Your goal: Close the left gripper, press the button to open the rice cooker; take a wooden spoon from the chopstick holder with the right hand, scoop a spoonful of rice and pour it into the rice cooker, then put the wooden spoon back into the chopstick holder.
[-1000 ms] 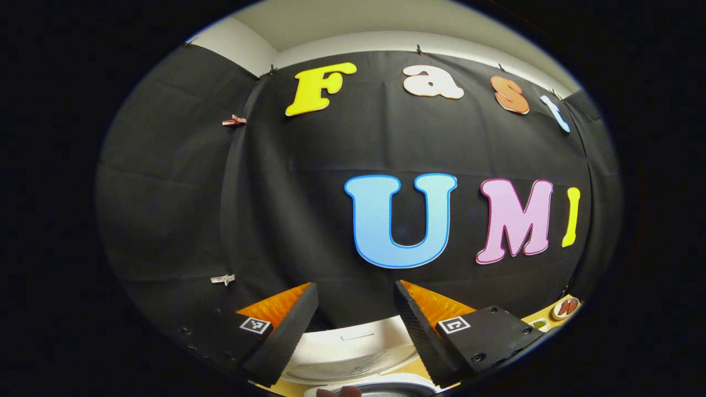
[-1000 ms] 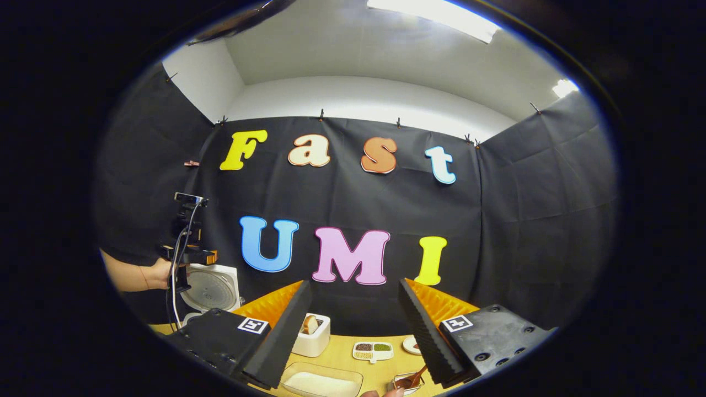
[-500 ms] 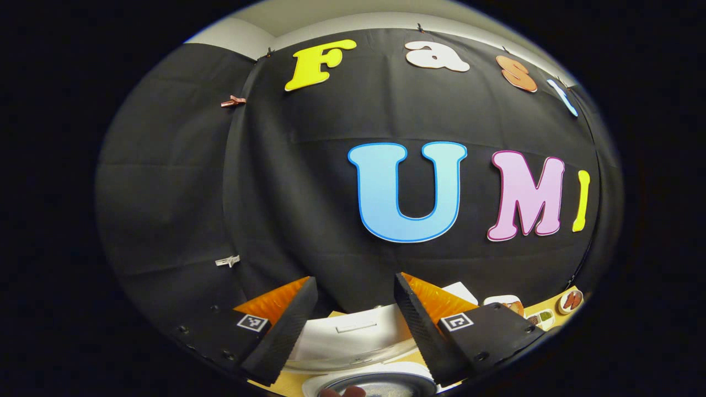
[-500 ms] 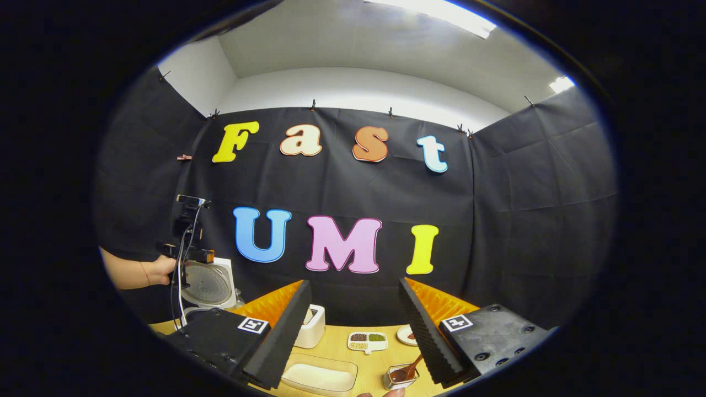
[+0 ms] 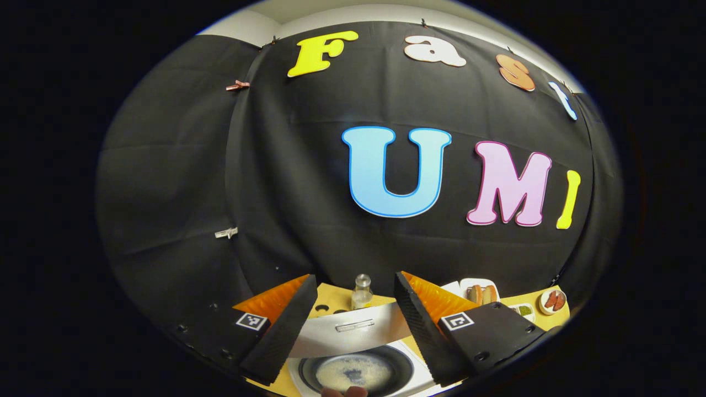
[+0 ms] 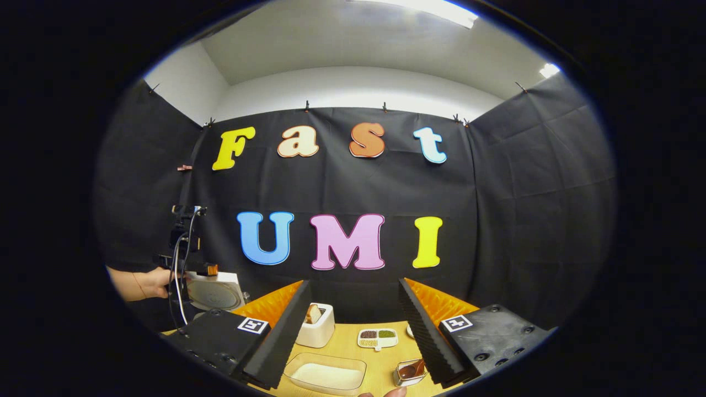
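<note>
Left gripper view: rice cooker [image 5: 353, 353] sits between the wide-open, empty left gripper [image 5: 353, 317] jaws, lid up, pot partly cut off. Right gripper [image 6: 353, 325] jaws gape empty; rice tray [image 6: 326, 375] lies between them, wooden spoon [image 6: 411, 370] half hidden by the right jaw.

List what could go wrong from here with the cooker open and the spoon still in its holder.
1. The rice cooker lid stands raised right between the open left gripper's fingers; a careless move may knock it shut.
2. The wooden spoon leans in a small chopstick holder close to the right gripper's finger; a clumsy grasp might tip it.
3. The shallow rice tray could spill when scooped.
</note>
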A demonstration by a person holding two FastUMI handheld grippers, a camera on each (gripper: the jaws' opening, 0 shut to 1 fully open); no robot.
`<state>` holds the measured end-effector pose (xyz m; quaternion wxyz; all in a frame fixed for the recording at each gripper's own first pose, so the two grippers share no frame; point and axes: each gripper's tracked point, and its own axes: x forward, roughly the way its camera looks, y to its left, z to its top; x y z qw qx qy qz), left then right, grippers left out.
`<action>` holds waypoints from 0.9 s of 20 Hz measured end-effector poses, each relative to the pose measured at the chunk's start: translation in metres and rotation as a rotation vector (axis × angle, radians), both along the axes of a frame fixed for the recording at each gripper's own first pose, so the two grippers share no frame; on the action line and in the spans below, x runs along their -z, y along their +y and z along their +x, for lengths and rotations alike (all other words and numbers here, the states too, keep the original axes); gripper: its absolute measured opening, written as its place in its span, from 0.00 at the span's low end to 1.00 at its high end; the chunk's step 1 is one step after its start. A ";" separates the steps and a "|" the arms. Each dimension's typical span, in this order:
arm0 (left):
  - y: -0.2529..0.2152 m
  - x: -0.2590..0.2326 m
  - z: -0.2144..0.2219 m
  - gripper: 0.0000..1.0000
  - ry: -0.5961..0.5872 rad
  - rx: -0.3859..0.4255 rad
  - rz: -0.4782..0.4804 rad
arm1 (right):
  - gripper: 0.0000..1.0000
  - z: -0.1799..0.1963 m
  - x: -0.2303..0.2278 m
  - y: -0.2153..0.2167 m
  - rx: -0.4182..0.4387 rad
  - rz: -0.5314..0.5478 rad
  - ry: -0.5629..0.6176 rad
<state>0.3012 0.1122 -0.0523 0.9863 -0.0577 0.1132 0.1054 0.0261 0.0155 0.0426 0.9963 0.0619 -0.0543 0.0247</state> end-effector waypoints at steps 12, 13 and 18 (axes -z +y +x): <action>-0.052 0.107 -0.070 1.00 0.195 -0.045 -0.061 | 0.97 0.010 0.018 -0.016 -0.075 0.013 0.040; -0.055 0.116 -0.071 1.00 0.209 -0.045 -0.049 | 0.97 0.010 0.018 -0.014 -0.082 0.012 0.039; -0.066 0.158 -0.092 1.00 0.298 -0.054 -0.040 | 0.97 0.015 0.022 -0.012 -0.104 0.002 0.036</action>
